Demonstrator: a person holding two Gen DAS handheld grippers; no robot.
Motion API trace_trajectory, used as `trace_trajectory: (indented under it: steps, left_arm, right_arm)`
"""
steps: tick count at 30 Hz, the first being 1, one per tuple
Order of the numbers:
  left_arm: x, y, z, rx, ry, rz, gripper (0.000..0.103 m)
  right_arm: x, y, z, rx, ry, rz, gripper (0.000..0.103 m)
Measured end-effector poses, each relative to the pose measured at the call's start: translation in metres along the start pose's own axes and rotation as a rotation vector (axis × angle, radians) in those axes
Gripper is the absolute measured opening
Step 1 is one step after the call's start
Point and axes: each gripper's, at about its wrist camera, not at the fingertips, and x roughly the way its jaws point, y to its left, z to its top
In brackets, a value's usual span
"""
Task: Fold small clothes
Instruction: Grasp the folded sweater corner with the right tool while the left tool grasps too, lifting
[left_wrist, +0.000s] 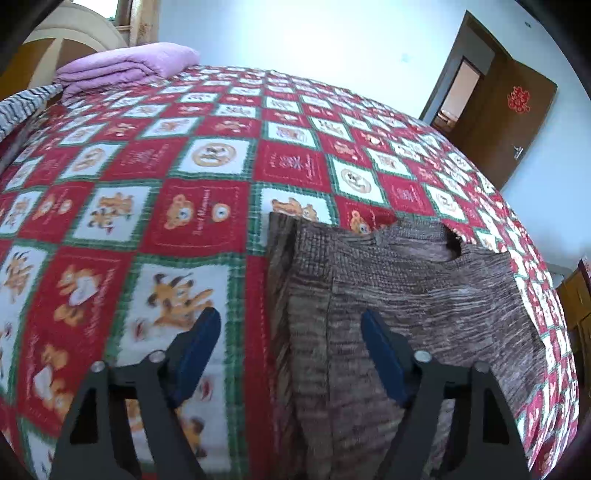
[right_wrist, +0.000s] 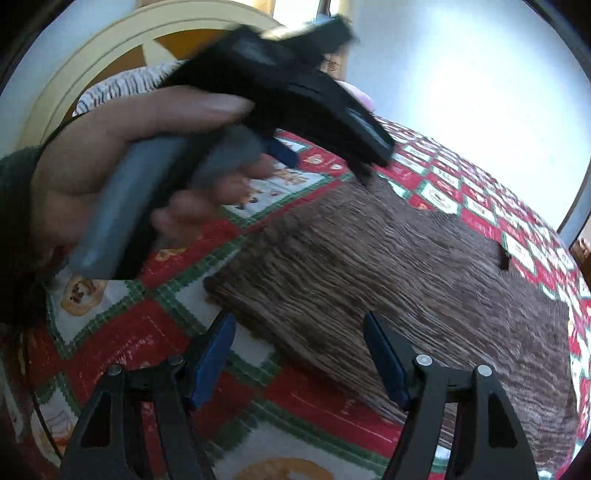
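A small brown knitted sweater lies flat on the red, white and green patterned bedspread. Its left edge is folded over. My left gripper is open and empty above the sweater's left edge. The sweater also shows in the right wrist view. My right gripper is open and empty above the sweater's near corner. The person's hand with the left gripper's handle shows blurred at the upper left of the right wrist view.
A folded purple blanket and a striped cloth lie at the far end of the bed by the headboard. A brown door stands open at the right.
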Motion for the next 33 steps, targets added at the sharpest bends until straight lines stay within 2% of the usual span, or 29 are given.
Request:
trace_trajectory:
  steps: [2, 3, 5, 6, 9, 10, 11, 13, 14, 15, 16, 19, 25, 33]
  left_arm:
    - [0.01, -0.002, 0.004, 0.011, 0.017, -0.018, 0.076]
    - [0.015, -0.002, 0.006, 0.015, 0.024, -0.013, 0.07]
    - [0.024, -0.002, 0.009, 0.019, 0.042, -0.018, 0.063]
    - [0.027, -0.002, 0.009, 0.018, 0.051, -0.028, 0.062]
    - [0.034, -0.001, 0.012, 0.012, 0.058, -0.038, 0.061]
    - [0.036, -0.001, 0.013, 0.01, 0.059, -0.042, 0.059]
    - [0.037, -0.001, 0.014, 0.01, 0.061, -0.051, 0.054]
    - [0.04, -0.001, 0.016, 0.009, 0.064, -0.087, 0.038]
    - [0.04, -0.002, 0.016, 0.005, 0.065, -0.115, 0.026]
    - [0.04, -0.002, 0.015, 0.001, 0.068, -0.14, 0.019]
    - [0.039, -0.003, 0.015, 0.002, 0.068, -0.144, 0.018]
    - [0.039, -0.003, 0.018, -0.003, 0.078, -0.153, 0.015]
    - [0.034, 0.007, 0.024, -0.096, 0.102, -0.221, 0.013]
    - [0.016, -0.013, 0.036, -0.139, 0.082, -0.283, 0.013]
  right_arm:
    - [0.002, 0.006, 0.003, -0.017, -0.003, -0.016, 0.072]
    - [0.003, 0.008, 0.006, -0.017, -0.006, -0.016, 0.071]
    - [0.006, 0.009, 0.01, -0.003, -0.003, -0.01, 0.06]
    - [0.008, 0.009, 0.013, 0.003, 0.002, -0.007, 0.058]
    - [0.016, 0.01, 0.018, 0.01, 0.016, 0.004, 0.051]
    - [0.017, 0.01, 0.018, 0.014, 0.016, 0.015, 0.045]
    - [0.018, 0.01, 0.02, 0.018, 0.017, 0.032, 0.041]
    - [0.019, 0.011, 0.021, 0.025, 0.018, 0.061, 0.023]
    - [0.019, 0.011, 0.022, 0.03, 0.017, 0.075, 0.015]
    - [0.021, 0.008, 0.022, 0.038, 0.016, 0.091, 0.011]
    - [0.021, 0.006, 0.021, 0.045, 0.012, 0.099, 0.007]
    - [0.01, 0.002, 0.018, 0.08, -0.014, 0.121, 0.005]
    - [-0.012, -0.016, 0.008, 0.155, -0.056, 0.149, 0.004]
    - [-0.047, -0.069, 0.003, 0.318, -0.125, 0.163, 0.004]
